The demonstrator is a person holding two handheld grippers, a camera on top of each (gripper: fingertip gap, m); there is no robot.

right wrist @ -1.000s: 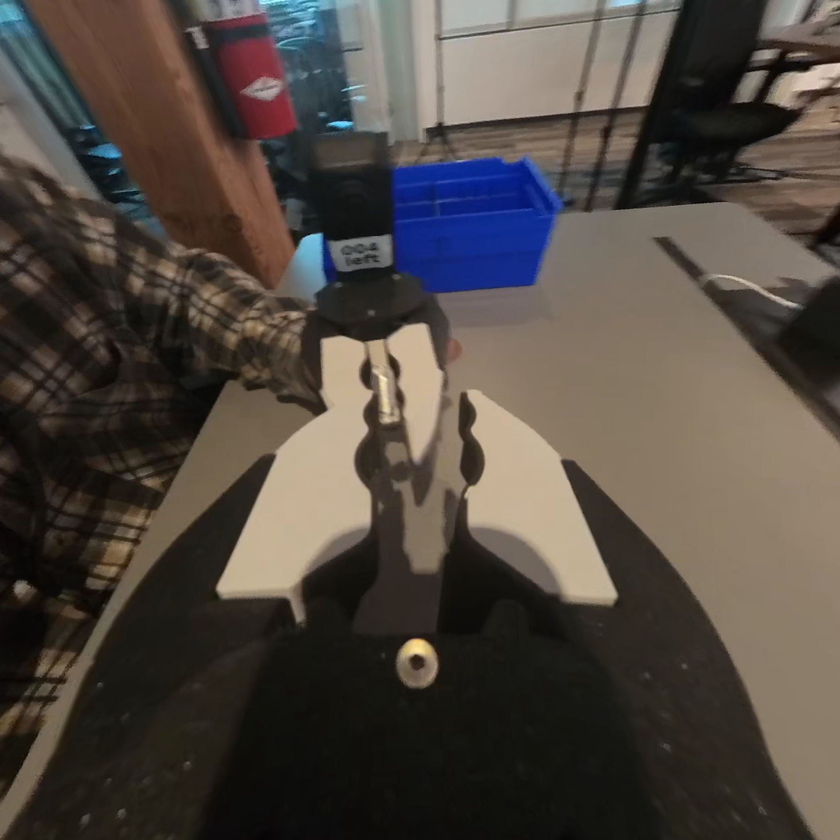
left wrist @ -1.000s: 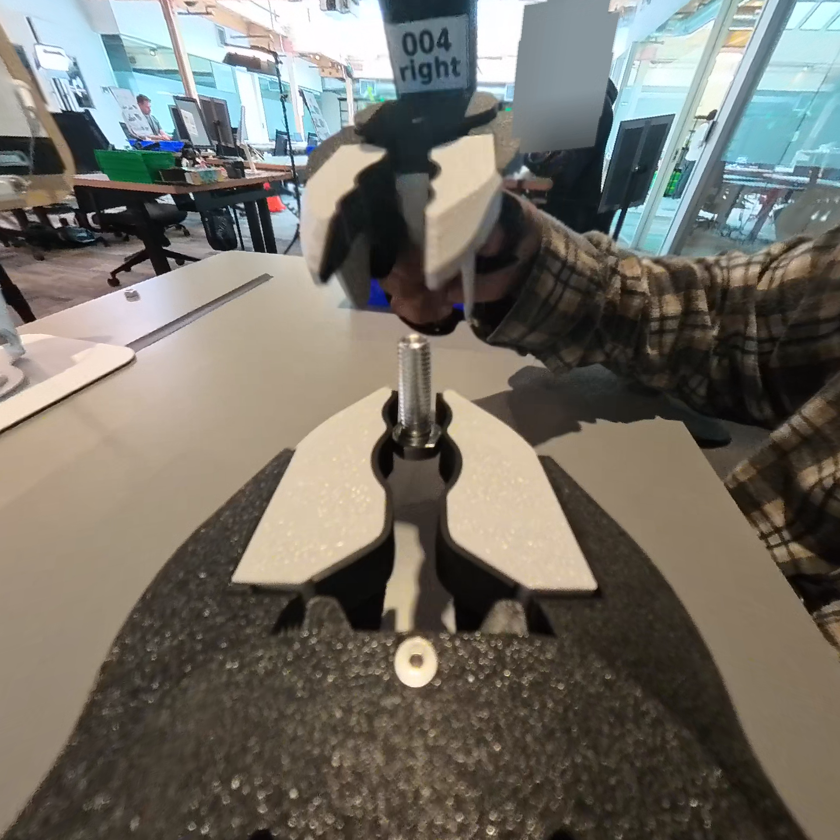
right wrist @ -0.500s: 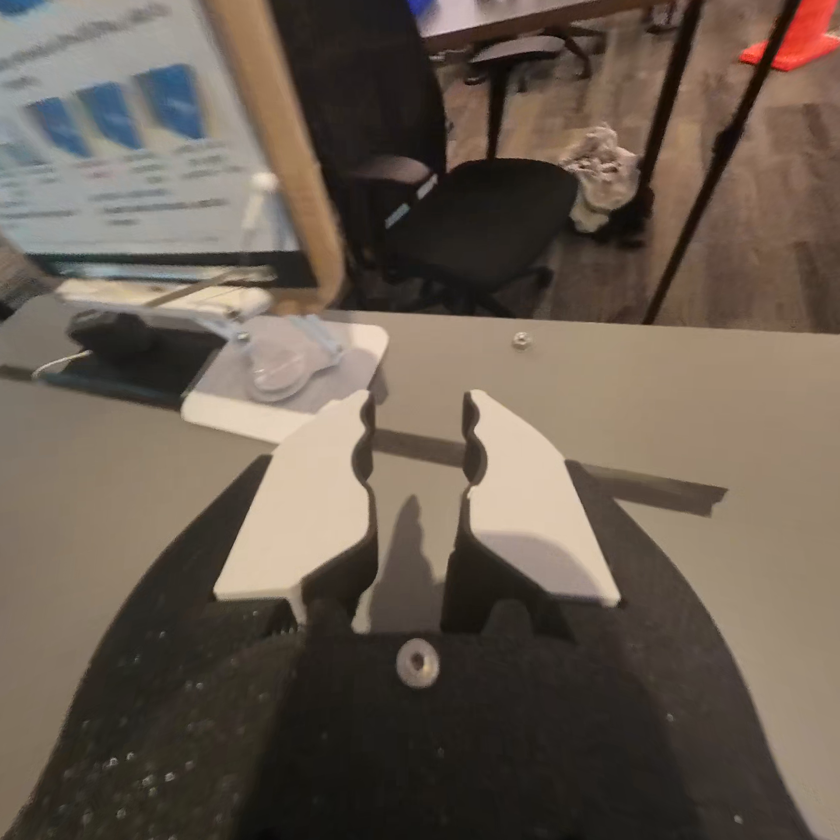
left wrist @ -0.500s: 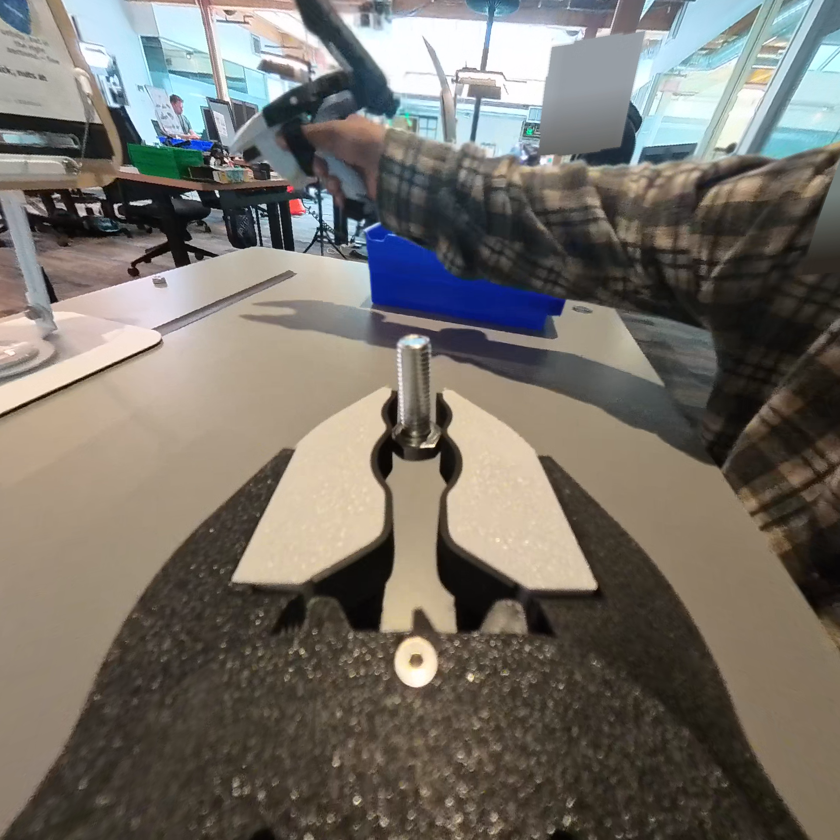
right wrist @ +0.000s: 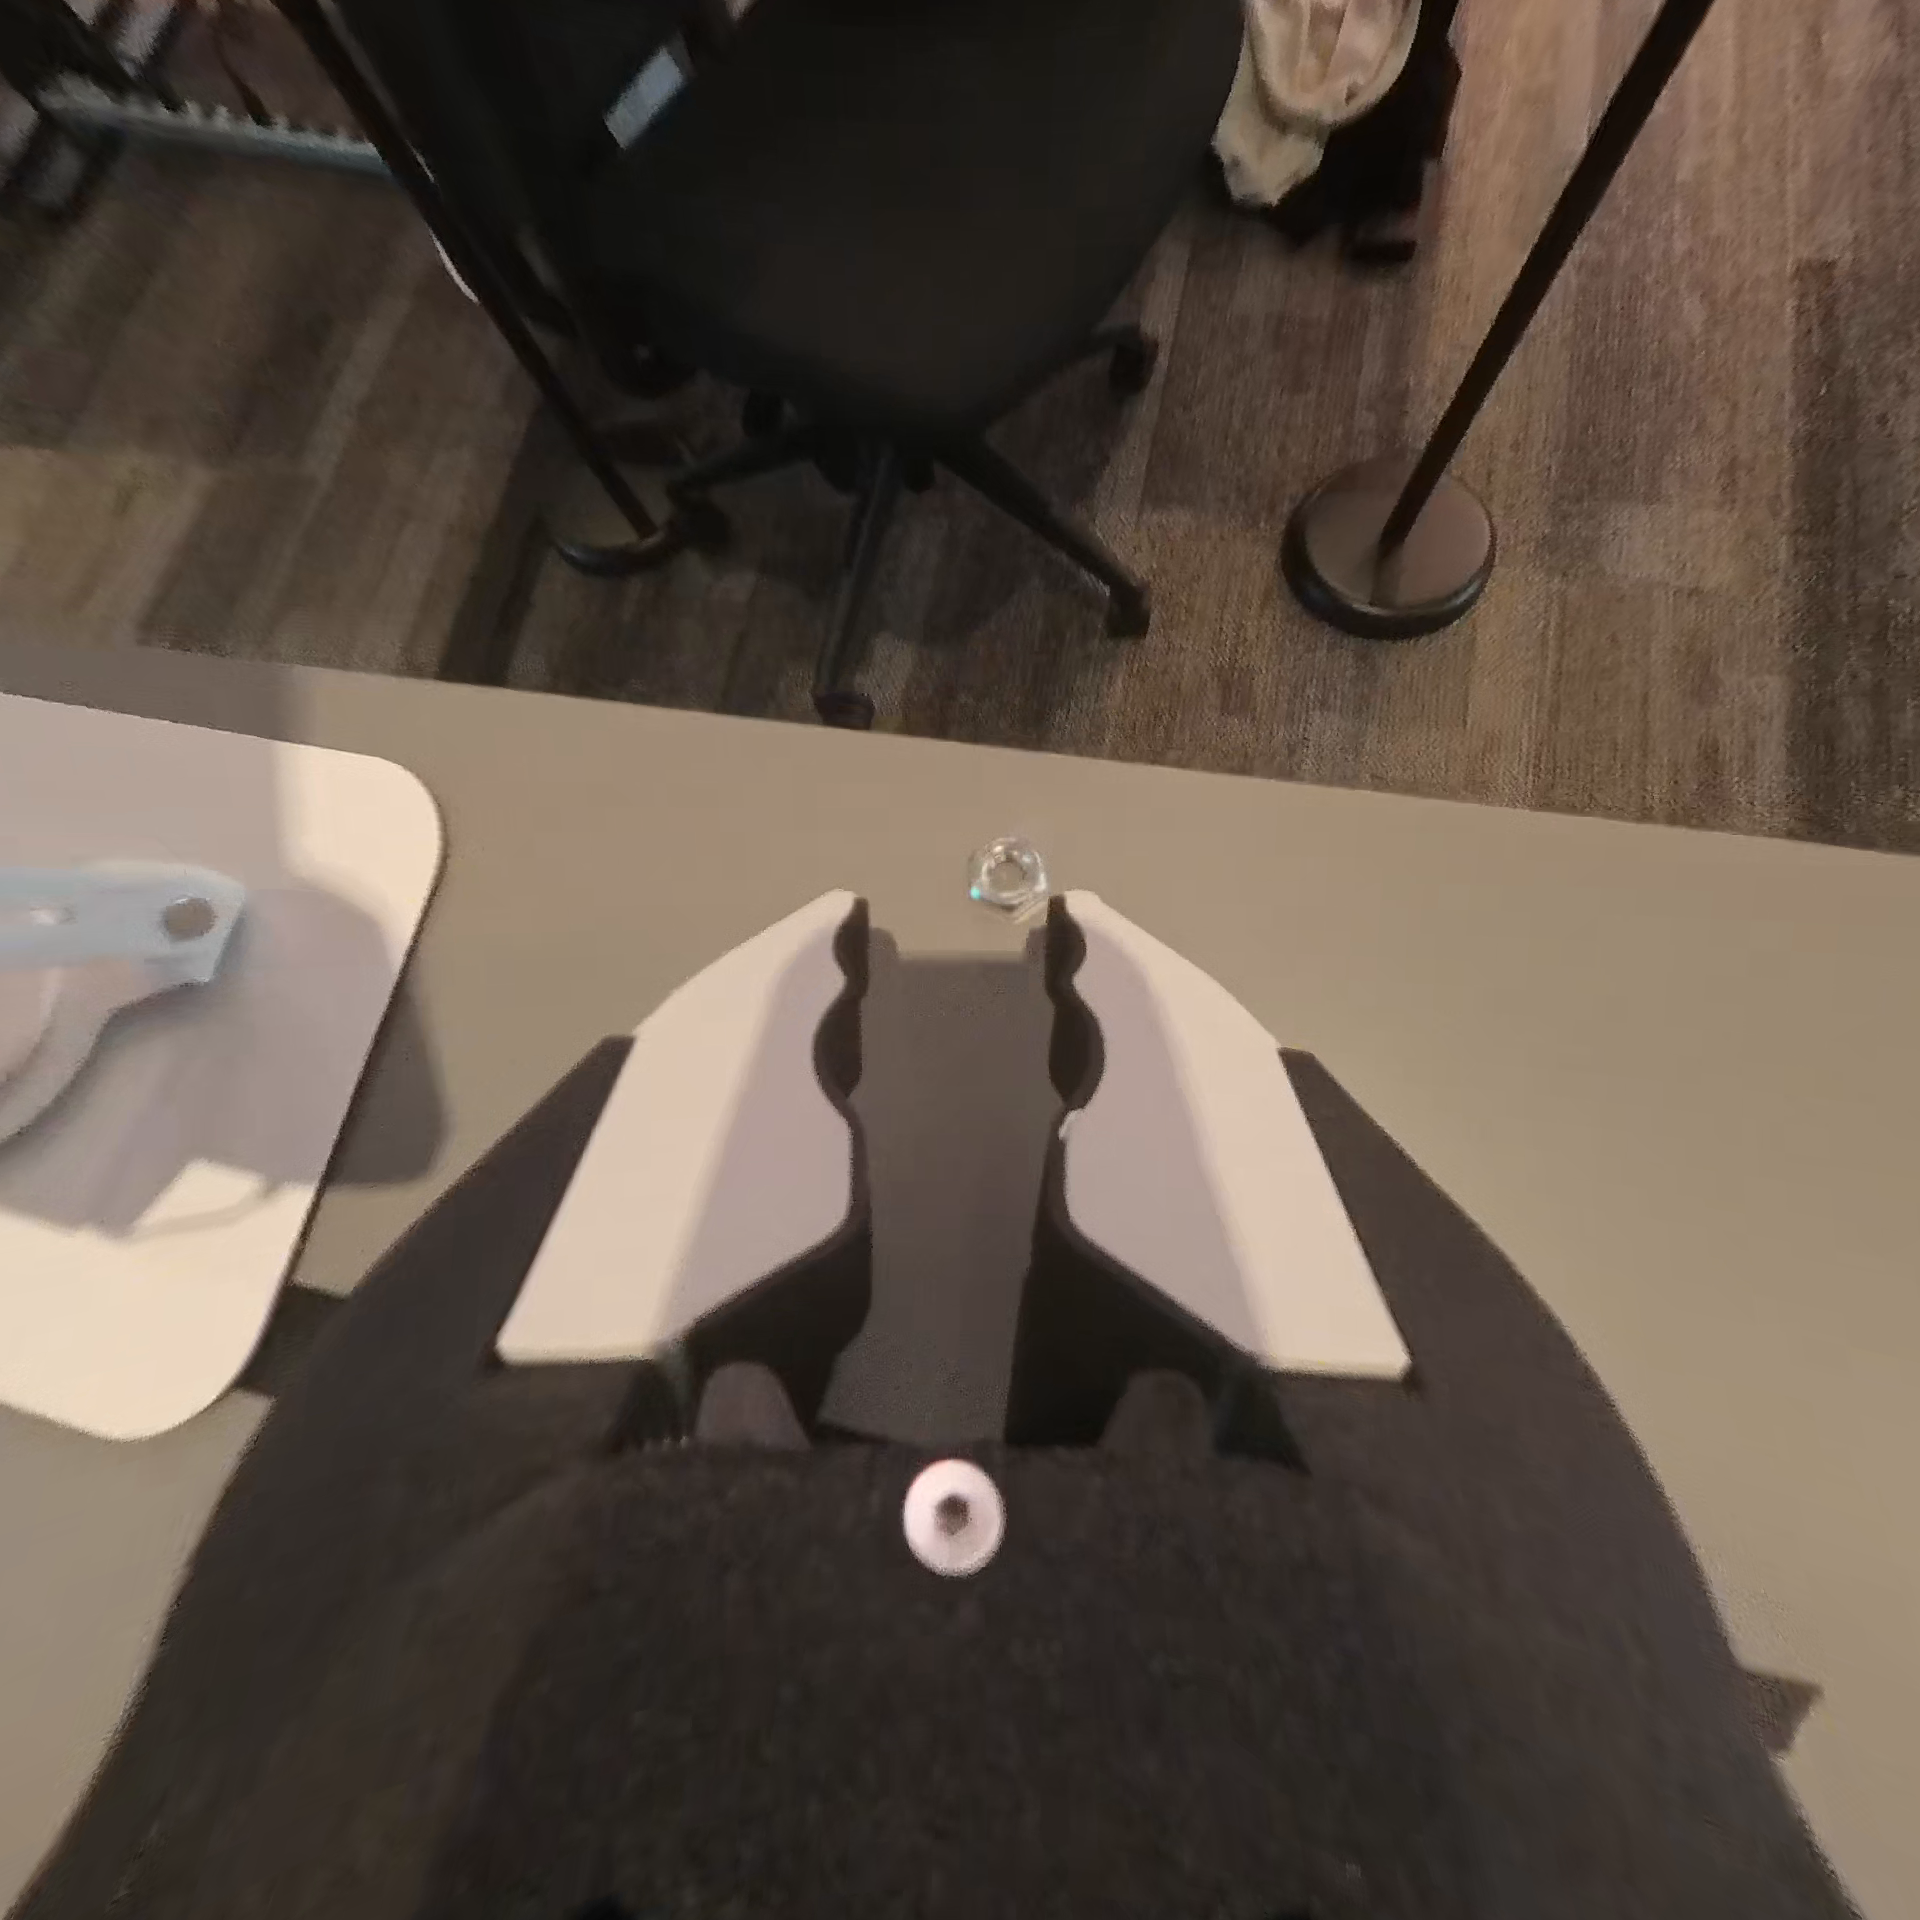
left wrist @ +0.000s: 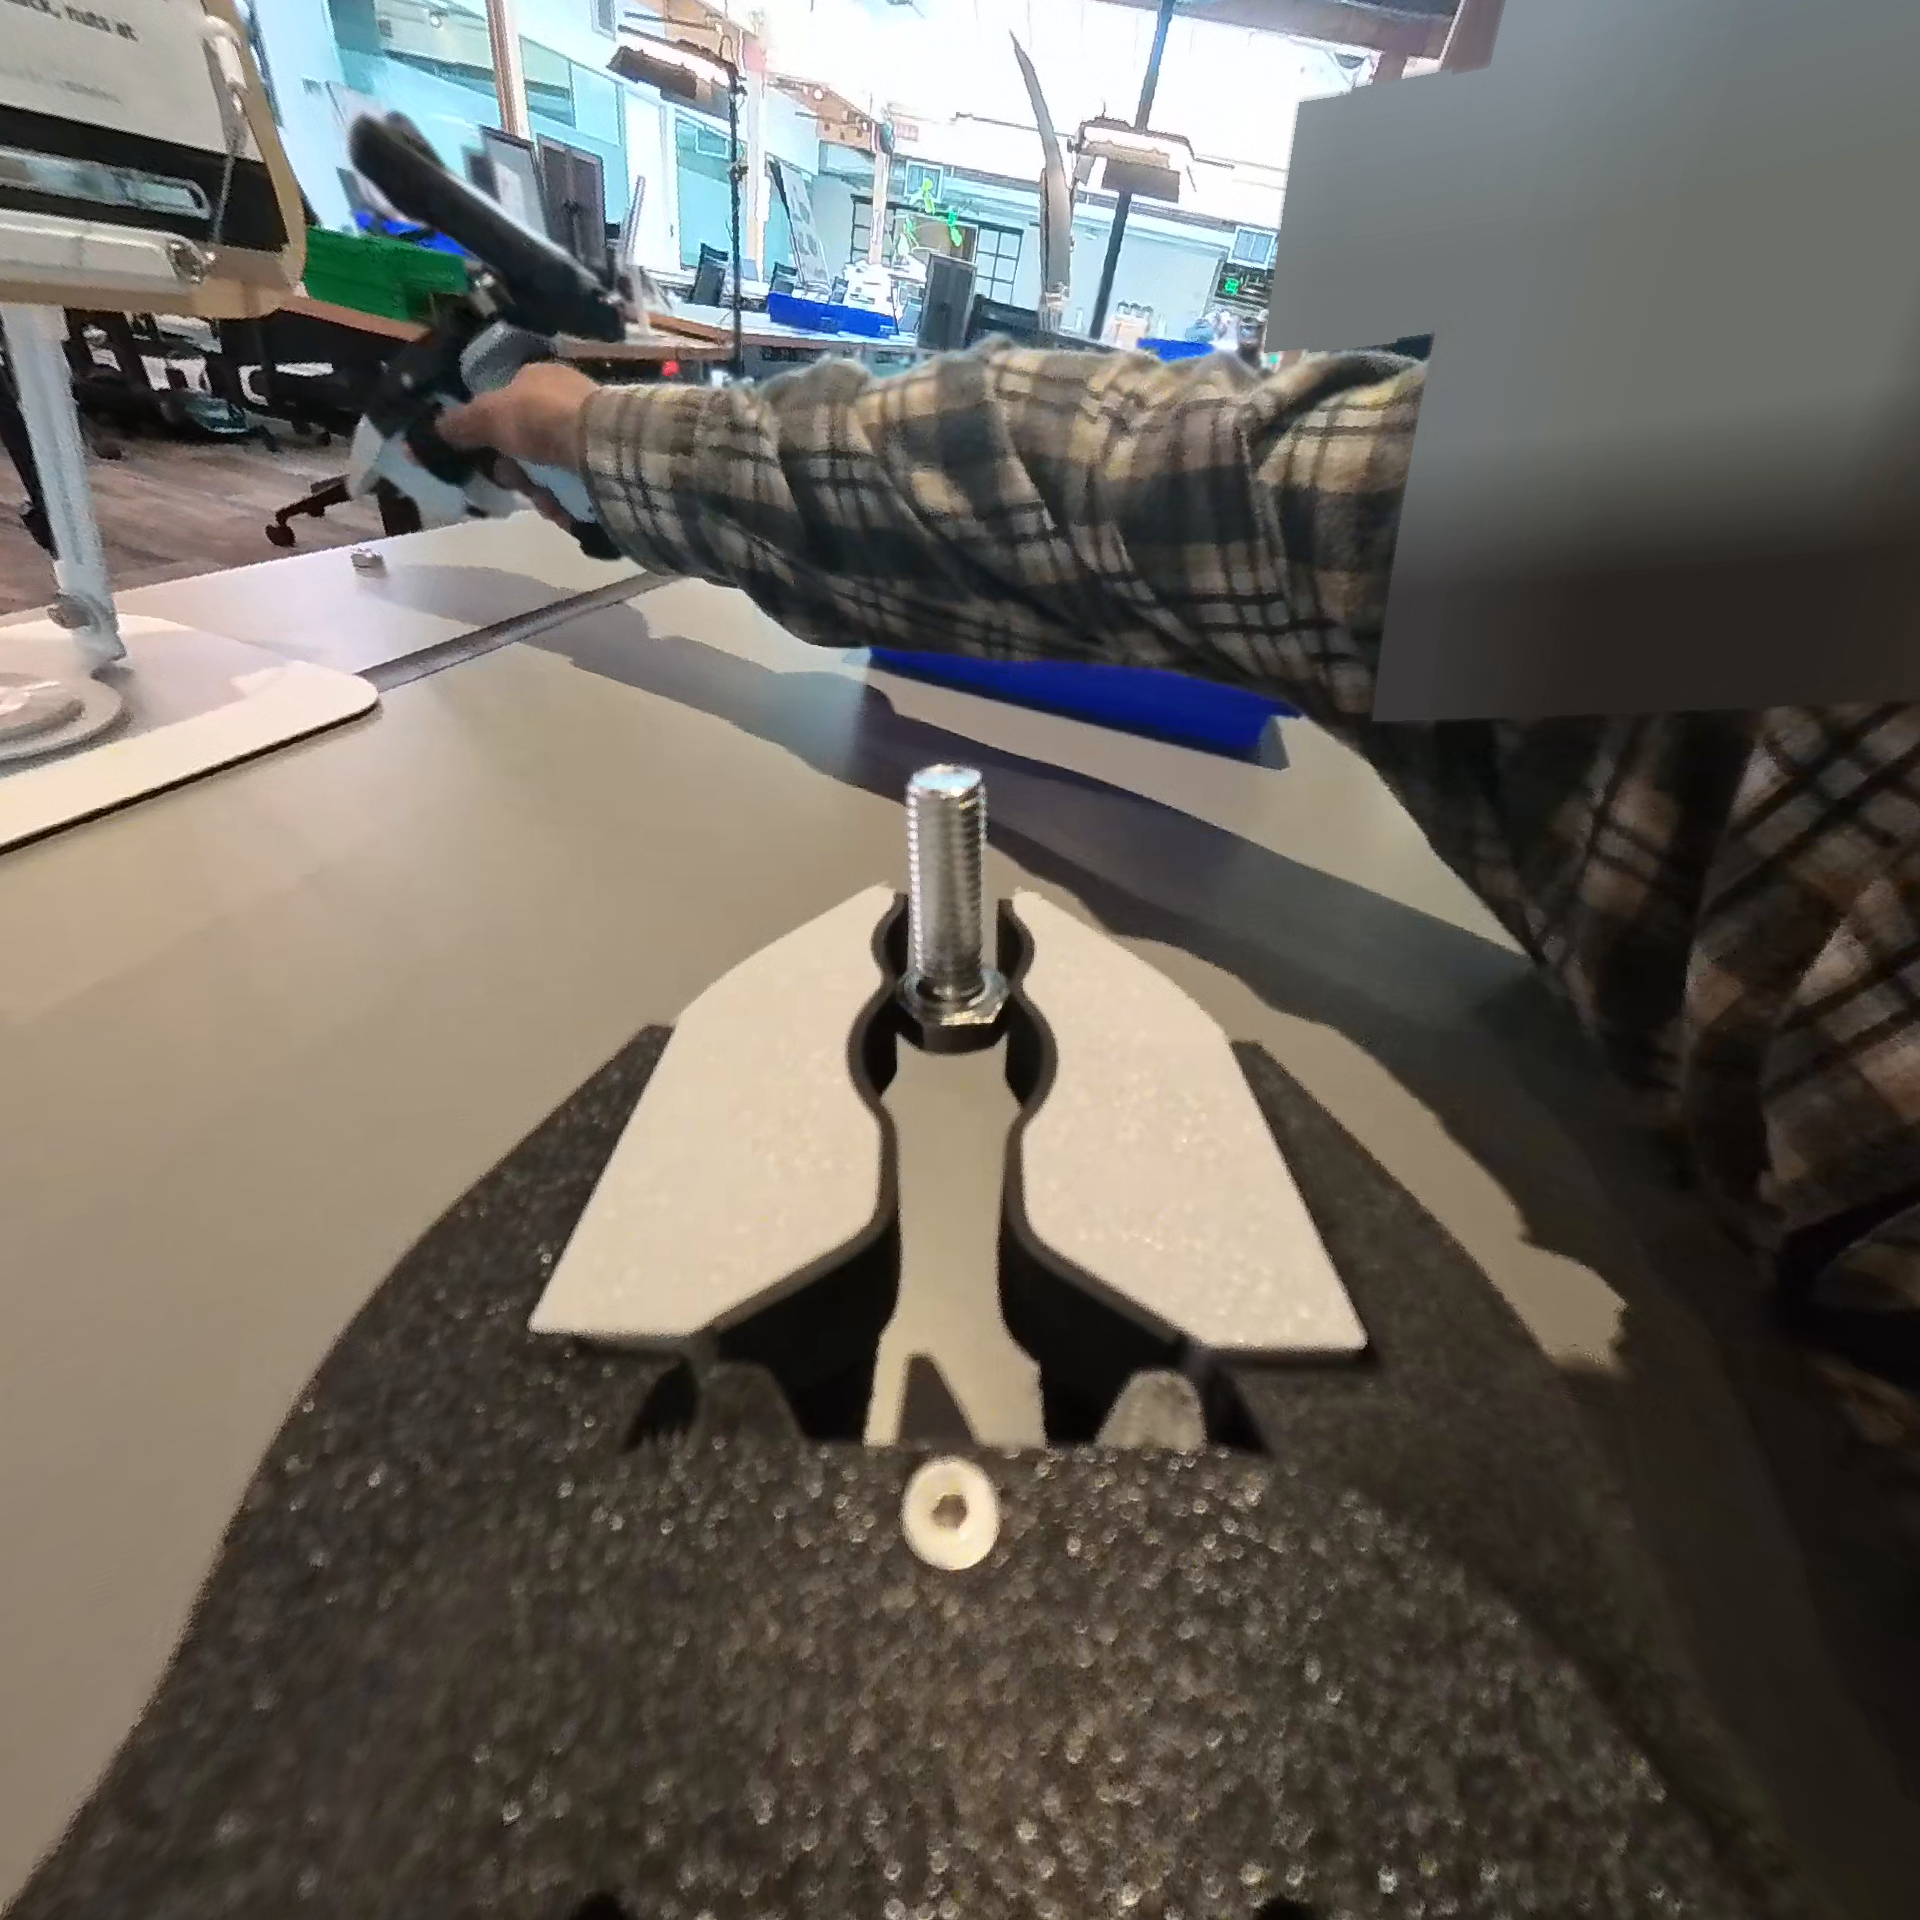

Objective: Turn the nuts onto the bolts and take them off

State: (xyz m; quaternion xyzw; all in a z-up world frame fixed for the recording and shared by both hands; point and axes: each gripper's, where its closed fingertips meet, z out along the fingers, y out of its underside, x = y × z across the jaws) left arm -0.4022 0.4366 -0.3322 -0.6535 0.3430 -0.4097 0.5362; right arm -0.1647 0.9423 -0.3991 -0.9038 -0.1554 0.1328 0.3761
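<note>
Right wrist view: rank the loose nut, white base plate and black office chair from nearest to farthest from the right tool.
1. nut, on the table just past the right tool tips.
2. white base plate, left on the table.
3. black office chair, on the floor beyond the table edge.

white sign [left wrist: 99,52] at upper left of left wrist view, partial dark print, nothing else legible

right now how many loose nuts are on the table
1. The nut lies flat on the grey table near its far edge, just beyond the open fingertips of the right hand-held gripper. In the left wrist view it shows small. The blue bin may hide others.
</note>
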